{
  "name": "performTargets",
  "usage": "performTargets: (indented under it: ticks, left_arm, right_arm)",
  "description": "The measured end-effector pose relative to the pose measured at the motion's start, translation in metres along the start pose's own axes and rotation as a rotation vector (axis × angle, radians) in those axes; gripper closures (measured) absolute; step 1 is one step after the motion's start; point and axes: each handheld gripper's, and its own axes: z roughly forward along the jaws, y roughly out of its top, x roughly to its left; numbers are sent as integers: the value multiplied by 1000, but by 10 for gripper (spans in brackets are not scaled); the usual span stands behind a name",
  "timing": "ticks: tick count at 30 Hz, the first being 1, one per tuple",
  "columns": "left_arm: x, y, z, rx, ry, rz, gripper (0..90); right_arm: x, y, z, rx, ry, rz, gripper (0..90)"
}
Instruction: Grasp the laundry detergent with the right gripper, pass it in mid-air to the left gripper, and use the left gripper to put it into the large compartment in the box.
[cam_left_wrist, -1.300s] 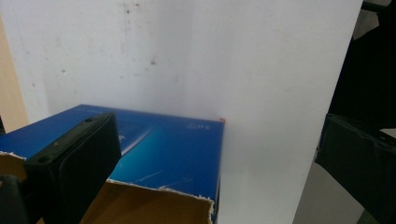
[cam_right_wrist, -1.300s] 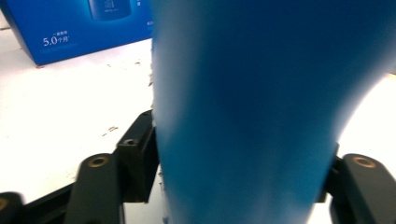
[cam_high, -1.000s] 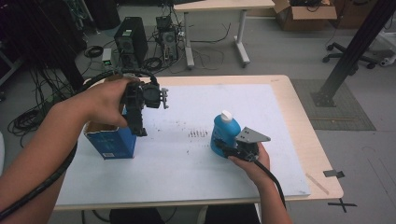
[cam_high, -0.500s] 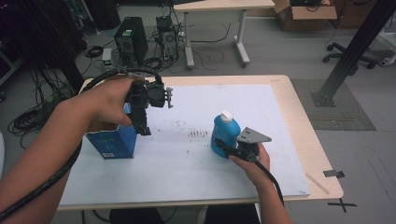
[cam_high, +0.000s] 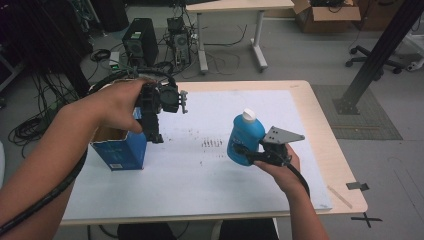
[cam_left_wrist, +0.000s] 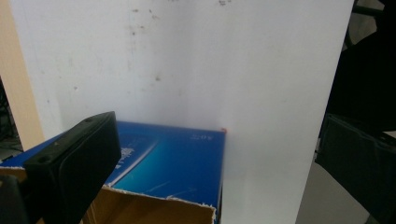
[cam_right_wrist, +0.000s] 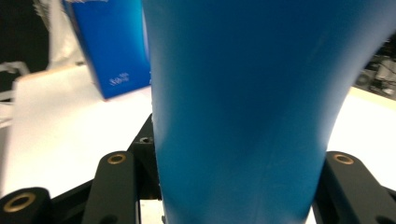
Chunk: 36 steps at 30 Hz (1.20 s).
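A blue bottle (cam_high: 245, 134) with a white cap stands slightly tilted right of the table's middle, and my right gripper (cam_high: 243, 152) is shut on its lower body. In the right gripper view the bottle (cam_right_wrist: 243, 93) sits between both black jaws. An open blue cardboard box (cam_high: 120, 150) stands at the left. My left gripper (cam_high: 153, 134) hangs just above the box's right edge, pointing down. In the left gripper view the left gripper (cam_left_wrist: 215, 133) is open, its jaws wide apart with nothing between them, and the box (cam_left_wrist: 173, 161) lies below.
A white sheet (cam_high: 200, 170) with small dark marks covers most of the wooden table (cam_high: 340, 165). Beyond the far edge are computer towers (cam_high: 140, 45), cables and another desk. A black post (cam_high: 380, 55) stands at the right.
My left gripper has shifted a little to the right above the box and turned slightly. The right gripper and bottle have barely moved.
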Motion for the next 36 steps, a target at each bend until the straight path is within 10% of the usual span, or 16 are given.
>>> performTargets:
  ticks: [24,36]
  left_arm:
    - [-10,30,-11,-54,-82,68,2]
    - [-11,43,-6,-51,-105,84,2]
  right_arm:
    - [14,20,3,35,303,-145,451]
    - [24,23,26,47,377,-190,450]
